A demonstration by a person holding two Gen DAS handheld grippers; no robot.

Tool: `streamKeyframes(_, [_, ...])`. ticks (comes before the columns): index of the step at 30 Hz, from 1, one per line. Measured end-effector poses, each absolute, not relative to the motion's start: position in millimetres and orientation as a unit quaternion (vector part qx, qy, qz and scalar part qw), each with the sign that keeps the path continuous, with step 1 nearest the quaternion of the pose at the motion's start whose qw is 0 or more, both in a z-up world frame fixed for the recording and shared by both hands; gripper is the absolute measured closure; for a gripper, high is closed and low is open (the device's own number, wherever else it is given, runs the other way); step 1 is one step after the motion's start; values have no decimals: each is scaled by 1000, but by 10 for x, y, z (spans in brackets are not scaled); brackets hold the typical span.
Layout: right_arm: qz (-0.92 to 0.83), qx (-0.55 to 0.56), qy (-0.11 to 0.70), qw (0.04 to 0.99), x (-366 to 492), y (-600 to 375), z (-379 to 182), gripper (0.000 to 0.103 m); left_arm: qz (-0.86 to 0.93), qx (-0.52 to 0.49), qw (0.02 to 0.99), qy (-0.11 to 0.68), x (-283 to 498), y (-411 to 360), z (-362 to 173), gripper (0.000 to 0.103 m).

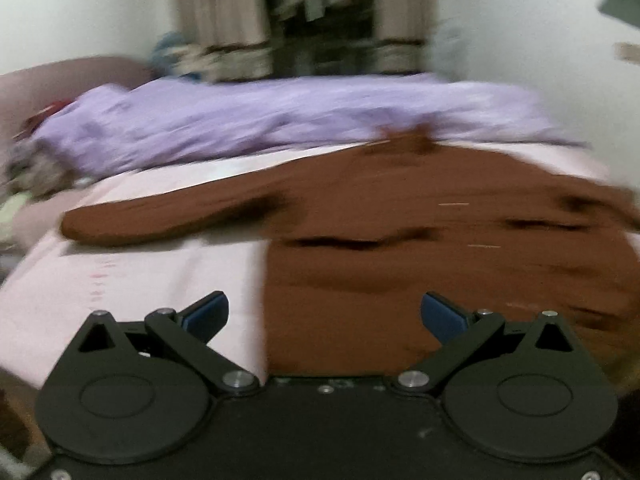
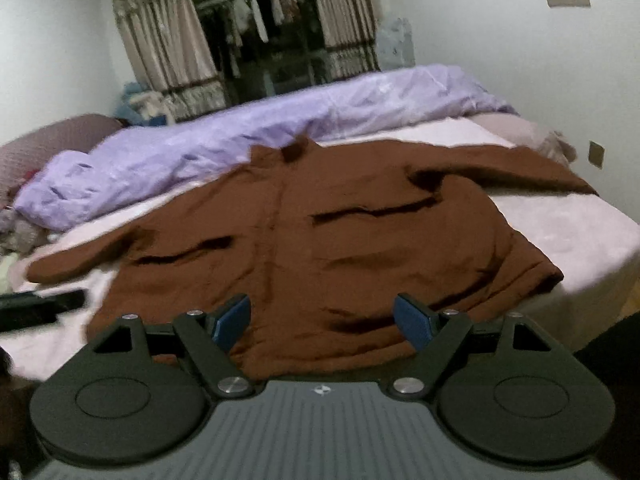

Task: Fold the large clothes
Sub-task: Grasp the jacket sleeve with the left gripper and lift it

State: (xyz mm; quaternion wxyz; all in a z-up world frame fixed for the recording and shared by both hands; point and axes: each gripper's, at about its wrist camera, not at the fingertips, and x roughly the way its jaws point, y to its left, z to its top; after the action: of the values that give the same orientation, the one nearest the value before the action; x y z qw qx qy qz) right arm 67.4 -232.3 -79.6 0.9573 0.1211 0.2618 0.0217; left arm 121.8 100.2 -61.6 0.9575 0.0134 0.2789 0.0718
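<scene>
Bed (image 2: 560, 232), pink sheet, fills most of both views. Lilac duvet (image 2: 280, 120) bunched in a long ridge along the far edge of the bed, running from left end to right end. Mauve pillow (image 2: 48, 140) at far-left corner.

Brown garment (image 2: 320, 232), long-sleeved, spread flat and face up on the sheet between the duvet and the near edge. Collar (image 2: 292, 150) at the far side, touching the duvet ridge; hem at the near edge. Left sleeve (image 2: 76, 260) extended toward the left edge; right sleeve (image 2: 520, 164) extended toward the far-right corner. Several creases across the body.

Left tool (image 1: 324, 312): jaws spread wide, holding nothing, hovering over the near edge; left finger over bare sheet, right finger over garment's hem area. Left wrist view is motion-blurred. The left tool (image 2: 40, 304) also shows as a dark shape at the left margin of the right wrist view.

Right tool (image 2: 322, 318): jaws spread wide, holding nothing, positioned above the hem at the near edge.
</scene>
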Motion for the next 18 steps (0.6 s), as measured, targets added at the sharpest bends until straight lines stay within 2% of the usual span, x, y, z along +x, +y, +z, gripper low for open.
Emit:
streamKeyframes(4, [-11, 130, 303, 944, 1174, -2495, -914, 8, 169, -14, 943, 286, 1902, 2033, -681, 0])
streamKeyframes(11, [-83, 127, 325, 933, 1715, -2728, -967, 8, 322, -198, 881, 285, 2796, 4166, -834, 0])
streamKeyframes(16, [-89, 114, 343, 928, 1937, -2777, -969, 10, 357, -300, 828, 312, 3285, 5030, -1177, 0])
streamKeyframes(17, [-85, 110, 346, 928, 2000, -2783, -975, 12, 376, -278, 832, 300, 3337, 5015, -1179, 10])
streamKeyframes(18, [-83, 104, 349, 928, 2064, -2795, -972, 15, 384, -257, 832, 305, 3419, 5018, -1176, 24])
